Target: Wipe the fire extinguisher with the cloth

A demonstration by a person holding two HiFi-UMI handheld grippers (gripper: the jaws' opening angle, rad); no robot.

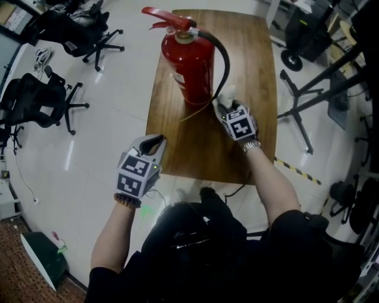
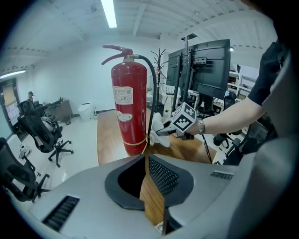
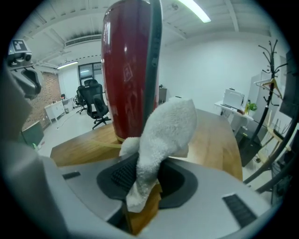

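Pale floor point(image 1: 118, 112) lies all round one wooden table point(image 1: 195, 148), and on the table's far half stands the single red extinguisher point(image 1: 188, 65), upright, its long axis vertical. Its red lever point(image 1: 163, 15) at the top points left in the head view, and one black hose point(image 1: 225, 56) arcs from the head down the right side of the cylinder. You hold two grippers. Your right gripper point(image 1: 227, 106) reaches out over the middle of the table, arm nearly straight, a watch point(image 1: 251, 145) on the wrist, tilted down and forward at the low right side of the extinguisher. Its jaws pinch the one white cloth point(image 3: 163, 135), which bunches up out of them right in front of the hose. The cloth is just beside the hose near the base, but you cannot tell from these views whether it touches. Your left gripper point(image 1: 155, 141) hangs over the near left edge of the table, forearm bent, aimed down and forward toward the extinguisher but well apart from it. Its jaws are pressed together with nothing between them. Two black chairs stand on the floor at the left, one far point(image 1: 89, 29) and one nearer point(image 1: 35, 100).
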